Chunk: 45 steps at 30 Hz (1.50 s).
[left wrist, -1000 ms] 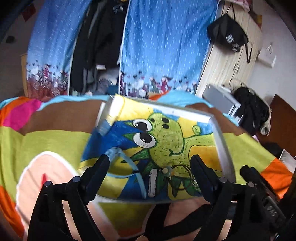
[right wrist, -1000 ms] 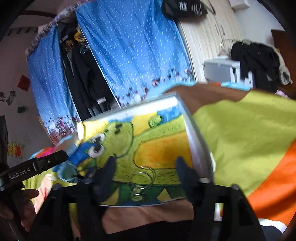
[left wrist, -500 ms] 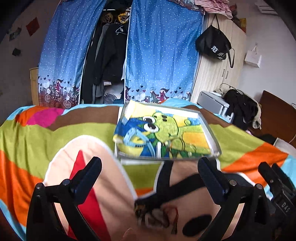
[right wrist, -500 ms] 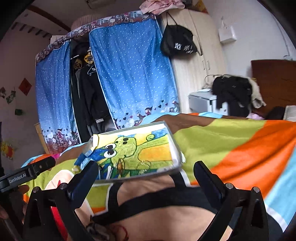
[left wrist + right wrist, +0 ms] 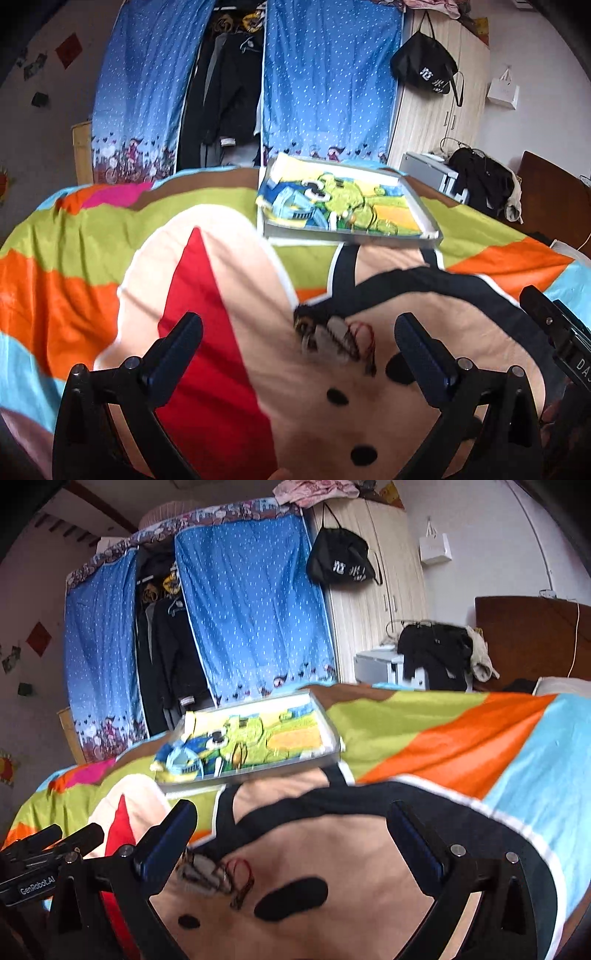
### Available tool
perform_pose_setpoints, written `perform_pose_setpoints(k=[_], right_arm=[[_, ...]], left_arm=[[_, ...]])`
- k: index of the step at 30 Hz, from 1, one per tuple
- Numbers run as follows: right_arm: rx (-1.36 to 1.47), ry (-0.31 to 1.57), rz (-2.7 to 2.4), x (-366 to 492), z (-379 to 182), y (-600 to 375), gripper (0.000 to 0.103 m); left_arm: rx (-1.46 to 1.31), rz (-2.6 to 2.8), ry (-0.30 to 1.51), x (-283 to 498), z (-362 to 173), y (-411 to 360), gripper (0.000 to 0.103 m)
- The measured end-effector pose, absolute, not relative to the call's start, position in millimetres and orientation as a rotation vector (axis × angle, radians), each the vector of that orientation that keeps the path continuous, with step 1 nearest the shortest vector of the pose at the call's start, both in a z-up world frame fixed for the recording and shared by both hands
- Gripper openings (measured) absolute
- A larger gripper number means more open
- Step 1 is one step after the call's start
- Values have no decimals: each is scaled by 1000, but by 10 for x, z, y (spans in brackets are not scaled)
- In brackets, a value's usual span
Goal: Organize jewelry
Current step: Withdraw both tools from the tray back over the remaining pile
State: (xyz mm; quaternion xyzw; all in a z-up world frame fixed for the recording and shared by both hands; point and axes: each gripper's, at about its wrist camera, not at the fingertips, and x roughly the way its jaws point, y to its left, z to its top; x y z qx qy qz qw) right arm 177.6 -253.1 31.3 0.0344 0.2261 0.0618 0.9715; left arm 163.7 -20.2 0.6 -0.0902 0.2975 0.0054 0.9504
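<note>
A shallow white tray (image 5: 431, 226) lined with a green cartoon cloth lies far back on the bed; it also shows in the right wrist view (image 5: 334, 755). Several jewelry pieces lie in it, among them thin wire hoops (image 5: 369, 218). A blurred pile of jewelry (image 5: 334, 341) with a red cord lies on the bedspread between my left gripper's fingers; the pile shows near the left finger in the right wrist view (image 5: 218, 877). My left gripper (image 5: 297, 334) and right gripper (image 5: 291, 823) are both open and empty, above the pile.
The bed carries a bright cartoon-print spread (image 5: 92, 251). Blue curtains (image 5: 328, 74) and hanging clothes stand behind it. A wooden wardrobe with a black bag (image 5: 424, 70) and a chair piled with dark clothes (image 5: 436, 653) stand to the right.
Both grippers have pulled back from the tray toward the near part of the bed. The tray now sits far off and the loose jewelry pile has come into view below them.
</note>
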Motion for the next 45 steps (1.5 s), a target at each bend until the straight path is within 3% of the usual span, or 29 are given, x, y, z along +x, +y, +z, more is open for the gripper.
perform_pose_setpoints(k=[8,17,45], right_arm=[[26,524,125,1481,122,-2401,103],[-33,571,132,1265,-37,-2255,103],[-65,696,136,1340,-279,-2199,103]], left_arm=[[-174,26,685,1389,-193,-98,102],[-115,15,639,1191,-215,-90,102],[-110,100,739,1237,-402,44,102]])
